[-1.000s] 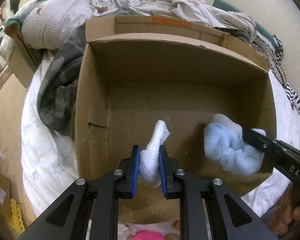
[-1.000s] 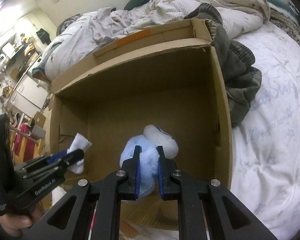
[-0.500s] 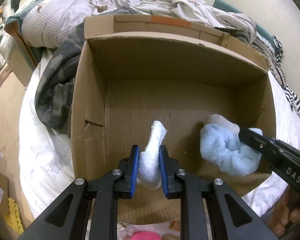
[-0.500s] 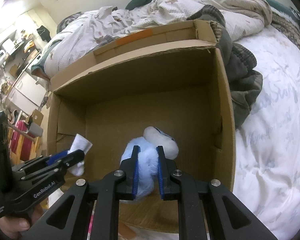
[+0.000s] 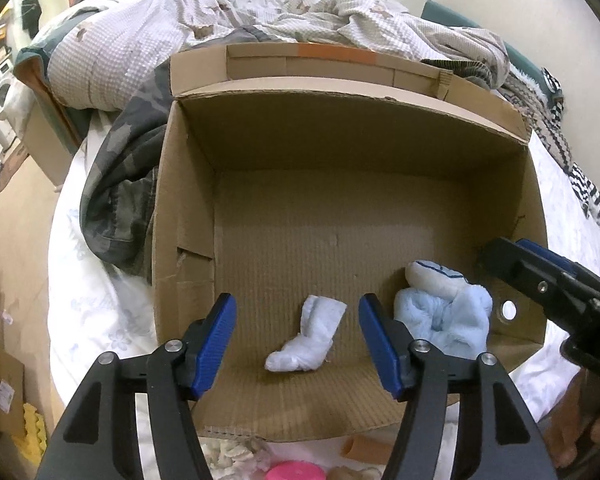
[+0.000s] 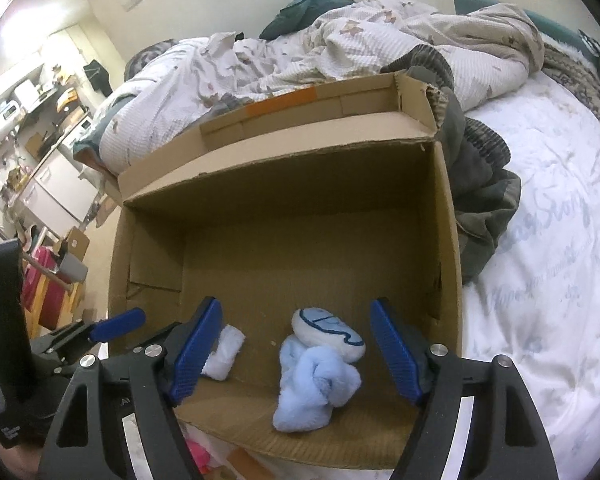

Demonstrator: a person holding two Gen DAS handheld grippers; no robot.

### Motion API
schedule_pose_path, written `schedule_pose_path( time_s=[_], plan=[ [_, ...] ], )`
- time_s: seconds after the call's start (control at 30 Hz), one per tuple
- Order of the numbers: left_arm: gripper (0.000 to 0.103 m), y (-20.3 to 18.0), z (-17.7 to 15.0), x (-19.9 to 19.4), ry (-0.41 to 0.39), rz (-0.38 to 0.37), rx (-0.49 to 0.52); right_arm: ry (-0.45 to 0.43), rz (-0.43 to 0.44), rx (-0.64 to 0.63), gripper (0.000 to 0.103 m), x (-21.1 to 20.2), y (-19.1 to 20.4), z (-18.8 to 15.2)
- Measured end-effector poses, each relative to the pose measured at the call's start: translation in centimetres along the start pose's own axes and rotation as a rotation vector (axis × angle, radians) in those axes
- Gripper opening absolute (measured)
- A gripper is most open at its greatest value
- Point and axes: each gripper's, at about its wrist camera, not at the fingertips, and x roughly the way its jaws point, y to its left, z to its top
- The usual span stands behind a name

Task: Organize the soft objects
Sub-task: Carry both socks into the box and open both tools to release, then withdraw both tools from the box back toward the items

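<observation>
An open cardboard box stands on the bed. A small white sock lies on the box floor near the front. A fluffy light-blue soft item with a white end lies to its right. My left gripper is open above the white sock, touching nothing; it also shows at the left of the right wrist view. My right gripper is open over the blue item, empty; it also shows in the left wrist view.
Rumpled quilts and clothes pile up behind the box. A dark garment lies against the box side. A pink round object and small soft things lie before the box front. White bedsheet stretches to the right.
Both grippers have opened. The white sock and the blue soft item have dropped from the fingers onto the box floor. Both grippers have pulled back slightly.
</observation>
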Motion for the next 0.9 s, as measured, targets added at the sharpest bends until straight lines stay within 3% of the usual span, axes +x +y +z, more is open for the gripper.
schedule_pose_path(
  time_s=[0.1,0.63,0.9],
  plan=[
    [0.06,0.2,-0.1,-0.4,-0.01,0.0,-0.008,-0.016,0.001,0.006,0.103,-0.4,-0.1,0.0],
    [0.061,2.1,-1.3,-4.0,-0.038,0.029,-0.03,-0.04,-0.023,-0.003,0.103,-2.5,0.6,-1.4],
    [0.061,3.5,-3.7,-6.0,-0.03,0.056,-0.021,-0.037,-0.017,0.042,0.103,-4.7,-0.3,-3.0]
  ],
)
